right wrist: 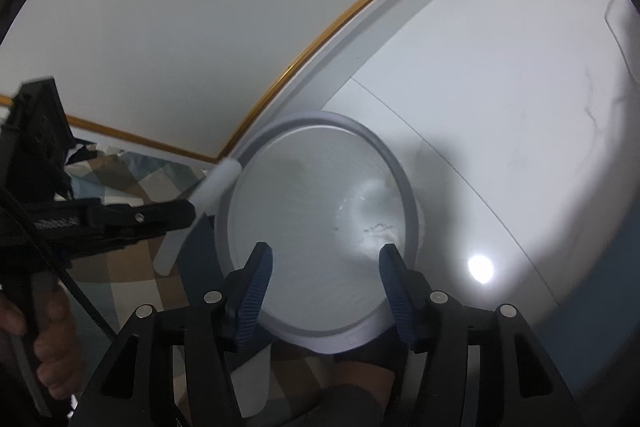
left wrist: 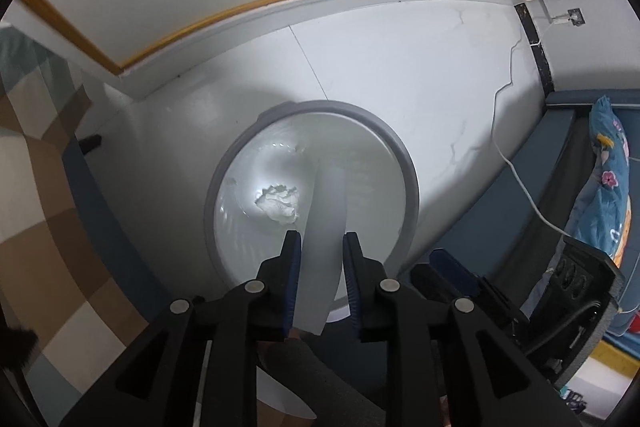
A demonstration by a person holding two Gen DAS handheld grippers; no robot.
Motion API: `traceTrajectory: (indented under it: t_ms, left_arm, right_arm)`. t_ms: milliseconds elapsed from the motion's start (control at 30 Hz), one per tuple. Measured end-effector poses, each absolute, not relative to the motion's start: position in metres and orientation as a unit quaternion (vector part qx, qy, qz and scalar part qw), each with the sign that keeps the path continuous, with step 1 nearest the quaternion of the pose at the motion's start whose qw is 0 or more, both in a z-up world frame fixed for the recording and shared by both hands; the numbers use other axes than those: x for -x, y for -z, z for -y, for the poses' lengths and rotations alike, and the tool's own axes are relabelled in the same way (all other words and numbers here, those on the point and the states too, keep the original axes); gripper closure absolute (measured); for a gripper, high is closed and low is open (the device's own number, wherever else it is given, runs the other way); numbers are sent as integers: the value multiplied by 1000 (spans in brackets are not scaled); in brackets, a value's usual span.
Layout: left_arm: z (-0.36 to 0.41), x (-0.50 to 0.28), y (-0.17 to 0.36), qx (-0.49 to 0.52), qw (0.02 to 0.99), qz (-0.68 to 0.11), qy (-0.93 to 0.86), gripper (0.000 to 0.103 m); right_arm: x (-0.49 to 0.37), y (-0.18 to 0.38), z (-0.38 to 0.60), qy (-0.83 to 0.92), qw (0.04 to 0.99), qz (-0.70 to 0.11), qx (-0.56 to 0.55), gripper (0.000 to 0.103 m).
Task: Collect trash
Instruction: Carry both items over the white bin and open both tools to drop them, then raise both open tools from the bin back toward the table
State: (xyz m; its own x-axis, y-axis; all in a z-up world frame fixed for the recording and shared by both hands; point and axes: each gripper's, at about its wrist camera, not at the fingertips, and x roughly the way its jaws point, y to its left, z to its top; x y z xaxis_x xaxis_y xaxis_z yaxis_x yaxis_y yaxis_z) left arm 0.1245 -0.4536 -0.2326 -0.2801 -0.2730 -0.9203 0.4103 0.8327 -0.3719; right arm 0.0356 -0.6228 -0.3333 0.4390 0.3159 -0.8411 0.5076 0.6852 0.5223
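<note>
A white bin with a grey rim (left wrist: pixel 404 163) stands on the floor and holds a crumpled white tissue (left wrist: pixel 278 203). My left gripper (left wrist: pixel 322 241) hangs over the bin's near edge, shut on a long white strip (left wrist: pixel 326 211) that points down into the bin. The right wrist view shows that strip (right wrist: pixel 216 187) leaning over the bin rim (right wrist: pixel 394 163) in the left gripper's jaws (right wrist: pixel 176 215). My right gripper (right wrist: pixel 326 251) is open above the bin mouth, with nothing between its blue pads. The tissue (right wrist: pixel 380 231) looks blurred there.
White floor tiles (left wrist: pixel 400 67) surround the bin, with a skirting board and wall behind. Checked bedding (left wrist: pixel 36 187) lies to the left. A blue flowered cloth (left wrist: pixel 608 167) and a white cable (left wrist: pixel 516 171) are on the right. A hand (right wrist: pixel 48 339) grips the left gripper's handle.
</note>
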Motion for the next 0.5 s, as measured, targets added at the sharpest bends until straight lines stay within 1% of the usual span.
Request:
traceTrajectory:
  t_ms: [133,167,200,267,433,467,500]
  left_arm:
    - [455,-123,235,-43,592,-754,281,83]
    - [456,-123,235,-48,592,-755,278,75]
    - [457,-123,234,-52,594,-755,273,65]
    - [453,-123,231,-46,600,-751,272,57]
    - [447,-118,213,-50,612,-737,282,55]
    - [446,-115,205,-57,620,-728,288,52]
    - [446,-114,200,-64,626,-720,293,46]
  right_arm:
    - [-29,325,626,69,762,-513,-389,48]
    - [-27,323,628,71,764,-509,-390,47]
    - [-27,321,628,73,765,-506,-392,47]
    - [-24,320,630,74,766,-501,-397,47]
    - [-20,310,629,74,771,-498,-390,46]
    - [-20,306,629,75,774,-496,-386,46]
    - [-19,302,629,74,776,-493,-386,46]
